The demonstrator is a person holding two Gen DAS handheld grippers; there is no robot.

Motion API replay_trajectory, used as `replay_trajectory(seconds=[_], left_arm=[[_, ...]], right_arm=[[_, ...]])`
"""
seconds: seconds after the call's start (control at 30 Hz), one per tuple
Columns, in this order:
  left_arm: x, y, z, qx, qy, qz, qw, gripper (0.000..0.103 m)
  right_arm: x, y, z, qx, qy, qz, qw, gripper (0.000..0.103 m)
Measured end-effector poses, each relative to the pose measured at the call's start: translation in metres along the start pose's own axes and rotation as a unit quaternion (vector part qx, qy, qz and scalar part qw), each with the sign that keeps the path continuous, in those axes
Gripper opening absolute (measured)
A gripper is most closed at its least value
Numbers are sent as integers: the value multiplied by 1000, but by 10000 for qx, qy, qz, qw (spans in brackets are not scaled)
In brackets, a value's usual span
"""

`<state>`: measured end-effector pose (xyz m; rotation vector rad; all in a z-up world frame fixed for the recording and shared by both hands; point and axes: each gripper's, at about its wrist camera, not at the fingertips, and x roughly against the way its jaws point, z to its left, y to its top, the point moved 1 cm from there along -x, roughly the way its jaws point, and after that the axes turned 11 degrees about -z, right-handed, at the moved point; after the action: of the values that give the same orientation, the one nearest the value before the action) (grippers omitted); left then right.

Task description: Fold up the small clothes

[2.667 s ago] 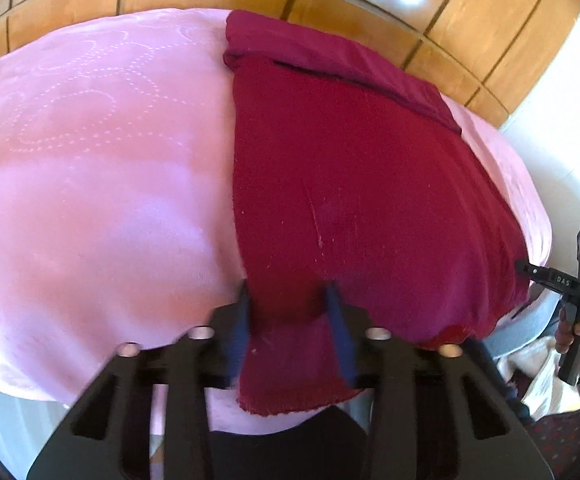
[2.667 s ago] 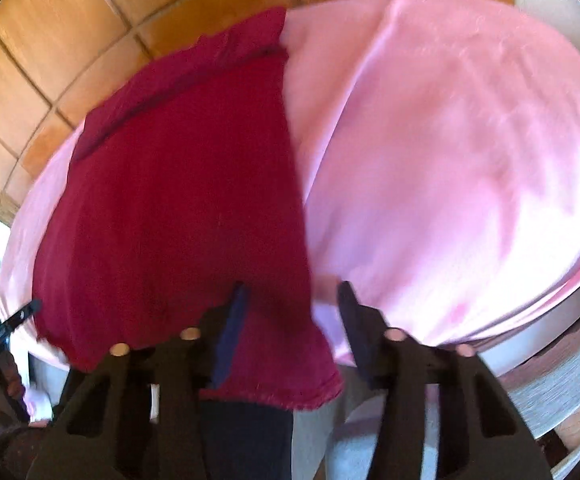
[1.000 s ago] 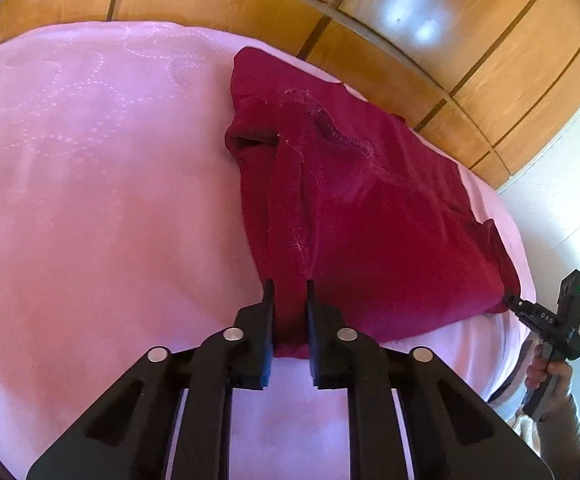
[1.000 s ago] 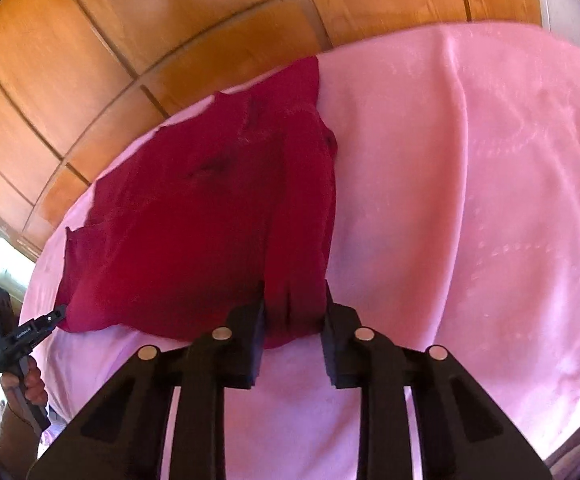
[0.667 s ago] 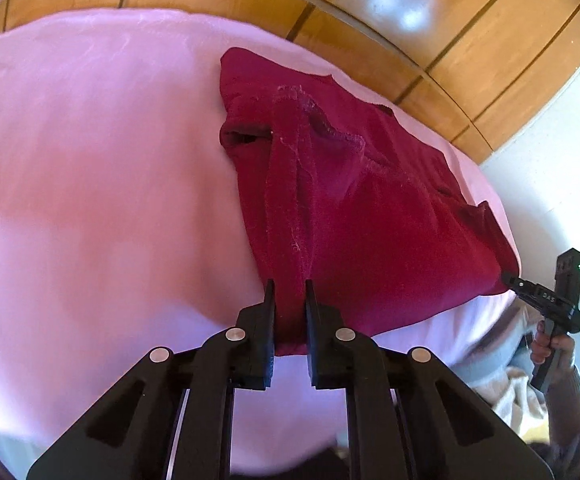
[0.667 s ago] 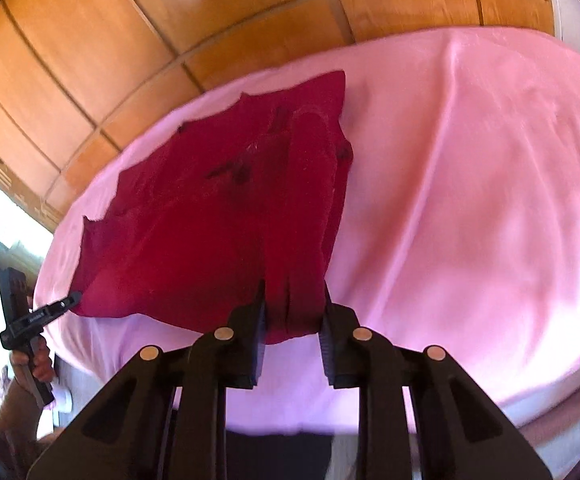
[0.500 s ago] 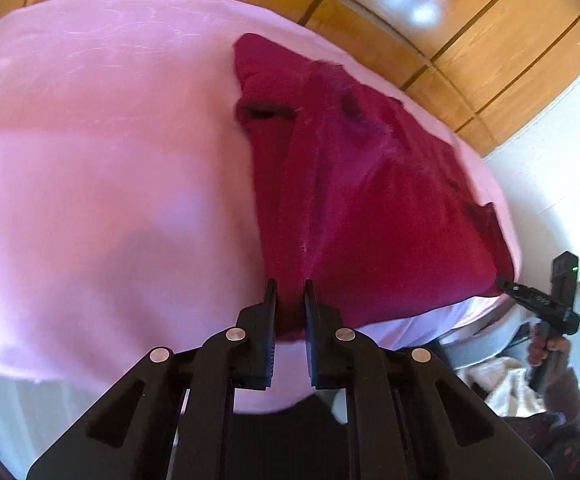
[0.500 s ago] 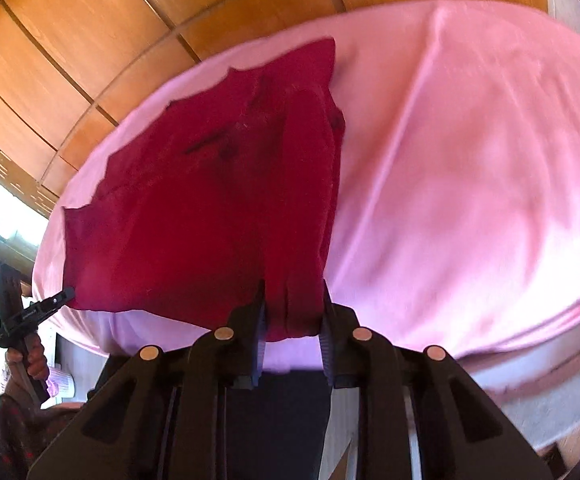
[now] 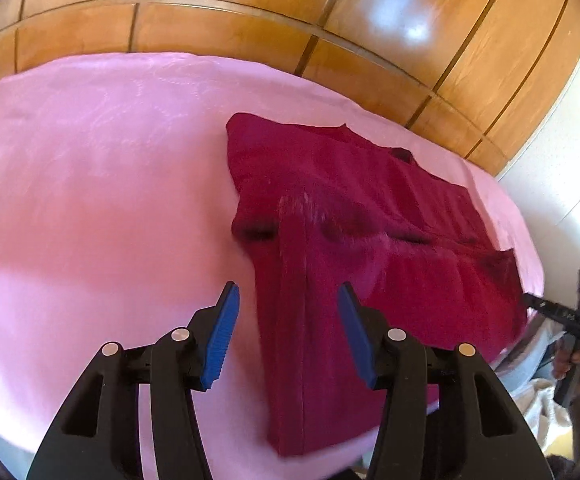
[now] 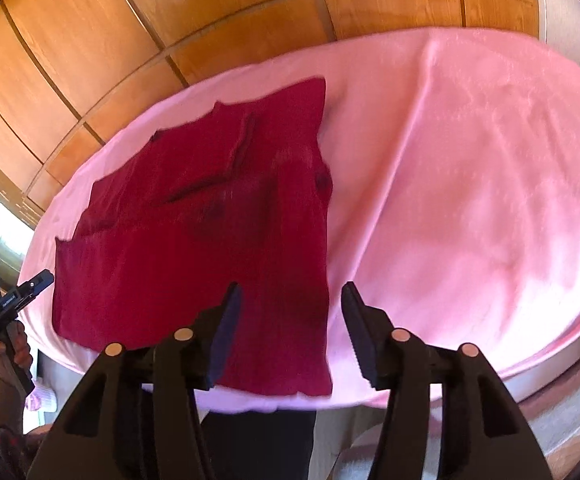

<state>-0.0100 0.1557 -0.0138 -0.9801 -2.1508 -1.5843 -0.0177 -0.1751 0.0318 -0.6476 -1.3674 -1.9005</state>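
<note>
A dark red garment [image 9: 354, 240] lies on a surface covered by a pink cloth [image 9: 90, 200], with part of it doubled over so that a fold ridge runs across its middle. Its near edge hangs close to the front rim of the pink surface.

The left gripper [image 9: 288, 312] hovers above the garment's near left corner with its jaws spread wide; the blue pads [image 9: 222, 328] stand on either side of a strip of the fabric without touching it. The right gripper [image 10: 290, 316] is likewise wide open, poised over the garment's near right corner, where the cloth's right edge runs between its dark fingers [image 10: 226, 324] and nothing is pinched.

In the left wrist view, the right-hand device shows at the far right edge, gripped by the person's hand [image 9: 574, 364], just beyond the garment's far corner. In the right wrist view the left-hand device appears at the far left in the other hand [image 10: 10, 344], beside the garment's opposite corner.

Behind the pink surface rises a glossy wood-panelled wall [image 9: 250, 12] divided by dark seams, with bright reflections on it. A white wall [image 9: 562, 152] meets it at the right of the left wrist view. Pale crumpled fabric [image 9: 546, 412] lies below the rim near the right-hand device. Nothing stands between either gripper and the garment.
</note>
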Motion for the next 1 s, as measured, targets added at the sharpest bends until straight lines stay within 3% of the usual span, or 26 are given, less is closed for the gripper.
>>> replay_trajectory(seconds=[0.23,0.27,0.33,0.37,0.43,0.6,0.77,1.0], left_arm=[[-24,11,4,-112,-114,116,9998,49],[-26,11,3,-113,-113,110,9998,42],[-27,10,3,-152,-92,146,9997,26],[-27,10,3,-184,-54,134,9997,15],[-21,10,-1,-302,-44,26,9995,8],[17,15,-11,-405,-302,-392,9980,7],[46,28,-16,-357,-442,-761,9955,7],[39,79,-18,-430,-347,-1259,9905,7]], right_arm=[[-27,29,6,317,-42,-145,9994,57],[-33,30,7,392,-72,-121,9991,57],[-43,33,8,492,-84,-40,9987,48],[-46,33,10,558,-54,6,9984,35],[-48,30,16,809,-89,84,9966,8],[-15,32,21,903,-45,-164,9958,6],[22,55,30,779,129,-666,9947,6],[4,112,40,743,173,-1114,9908,6]])
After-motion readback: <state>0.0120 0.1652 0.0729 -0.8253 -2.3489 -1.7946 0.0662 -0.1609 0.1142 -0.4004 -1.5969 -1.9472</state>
